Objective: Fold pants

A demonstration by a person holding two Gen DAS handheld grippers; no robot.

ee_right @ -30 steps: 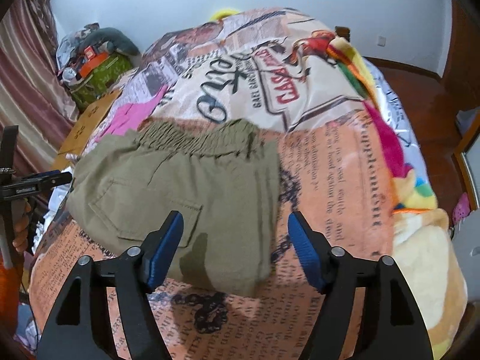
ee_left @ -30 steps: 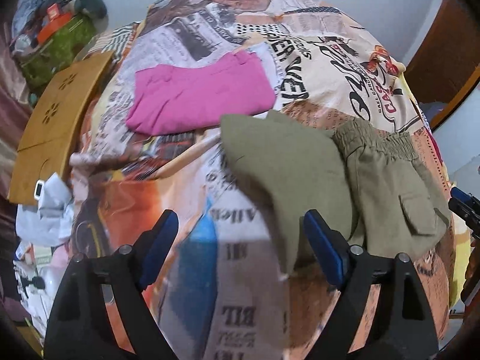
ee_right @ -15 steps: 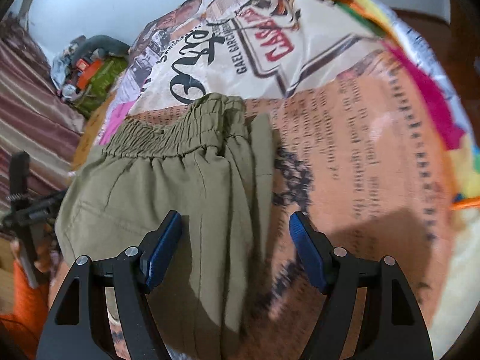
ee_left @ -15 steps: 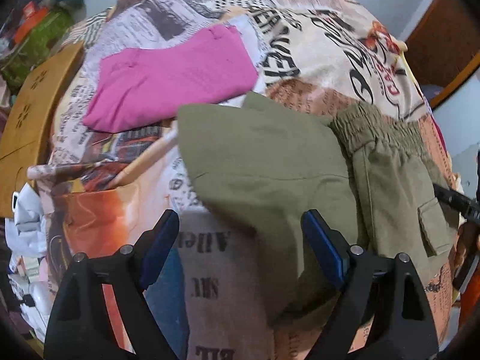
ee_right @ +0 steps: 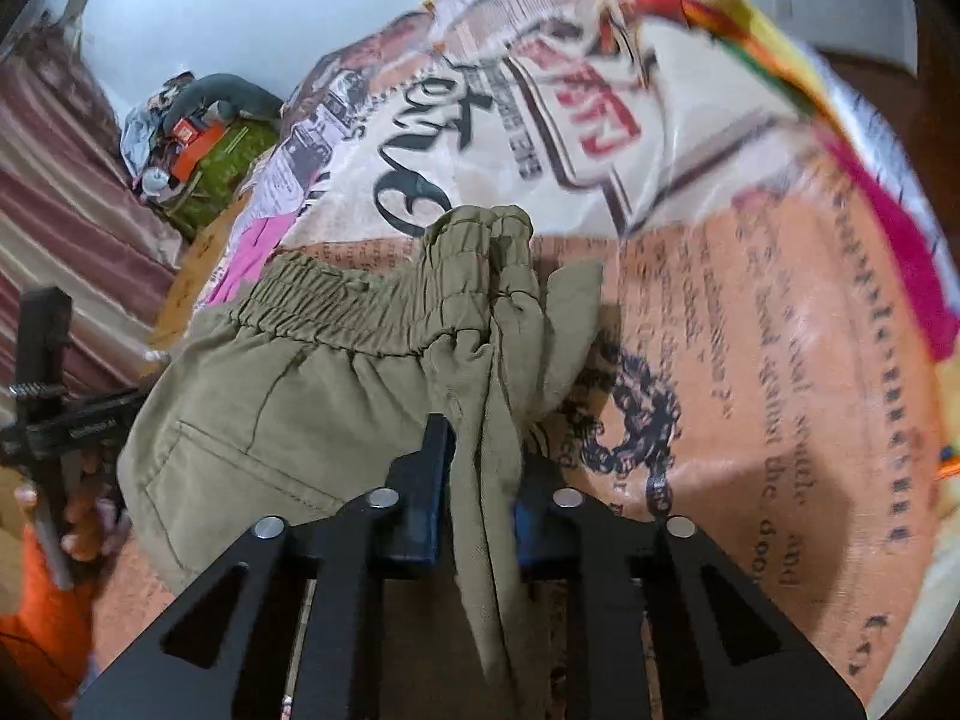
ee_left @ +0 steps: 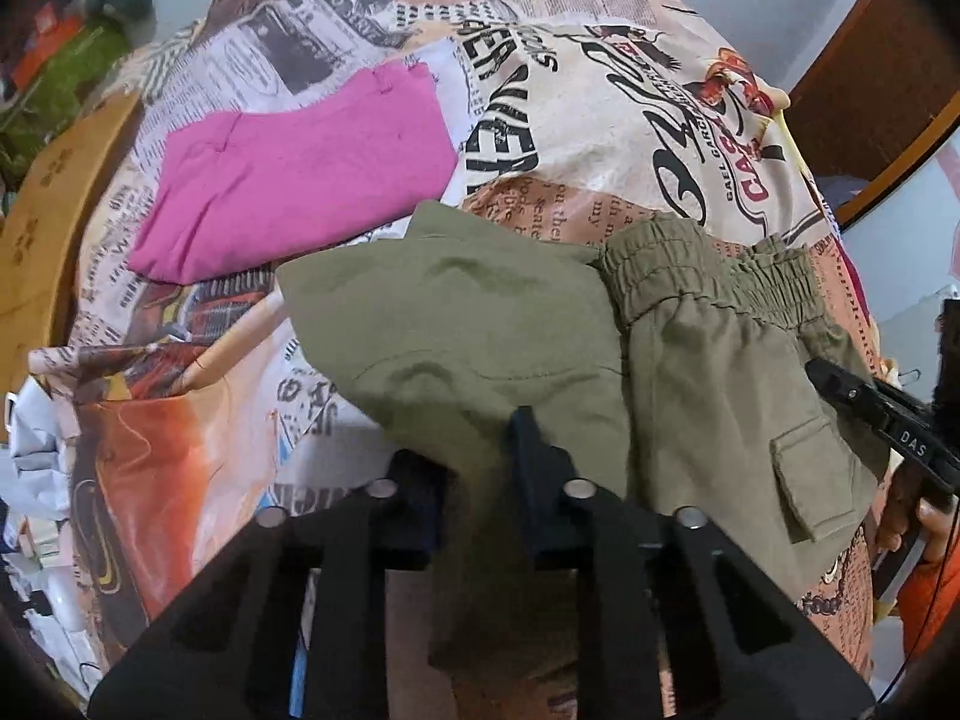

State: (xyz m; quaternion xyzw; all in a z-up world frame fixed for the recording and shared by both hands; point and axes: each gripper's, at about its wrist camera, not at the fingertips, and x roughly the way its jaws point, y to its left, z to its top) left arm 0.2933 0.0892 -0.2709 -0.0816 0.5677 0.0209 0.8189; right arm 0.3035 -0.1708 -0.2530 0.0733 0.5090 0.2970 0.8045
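Olive green pants lie partly folded on a bed with a newspaper-print sheet. Their elastic waistband points away, and a flap pocket shows at the right. My left gripper is shut on the near edge of the folded leg end. In the right wrist view the pants are bunched, and my right gripper is shut on a pinched ridge of fabric below the waistband. Each gripper shows in the other's view, the right one and the left one.
Folded pink pants lie on the sheet beyond the olive ones. A wooden board and a pile of bags stand at the bed's left side. A wooden door is at the right.
Both grippers moved down onto the olive pants and closed from open. The left now clamps the folded leg end, and the right clamps bunched fabric near the waistband.
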